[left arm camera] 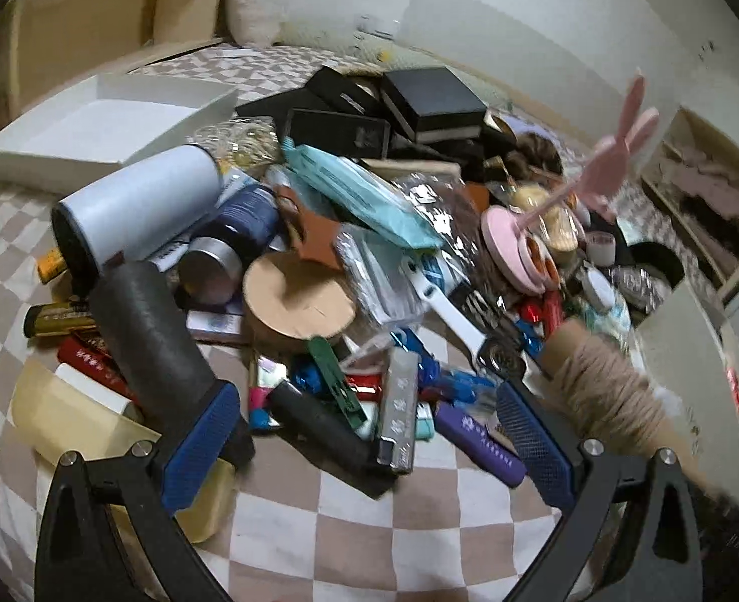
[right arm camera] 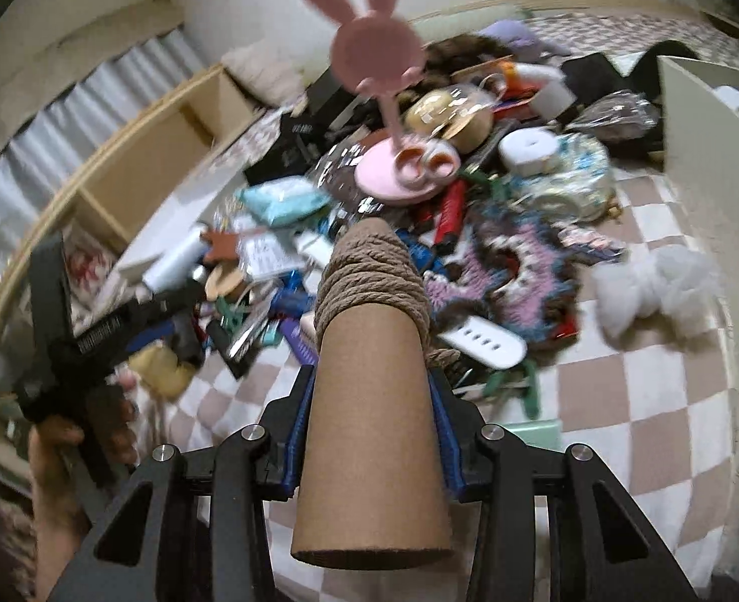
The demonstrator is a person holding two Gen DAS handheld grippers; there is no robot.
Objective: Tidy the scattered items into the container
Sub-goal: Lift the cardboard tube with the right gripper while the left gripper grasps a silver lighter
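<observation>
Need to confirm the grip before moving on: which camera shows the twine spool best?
The right wrist view: the twine spool fills the centre, its cardboard tube clamped between the right tongs, twine wound round its far end. The left wrist view catches it only blurred at the right edge, beyond the open left tongs.

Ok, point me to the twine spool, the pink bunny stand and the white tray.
twine spool (right arm camera: 369,391): right wrist view, on the bare cardboard tube.
pink bunny stand (right arm camera: 377,47): right wrist view, on the round head.
white tray (left arm camera: 48,158): left wrist view, on its near wall.
</observation>
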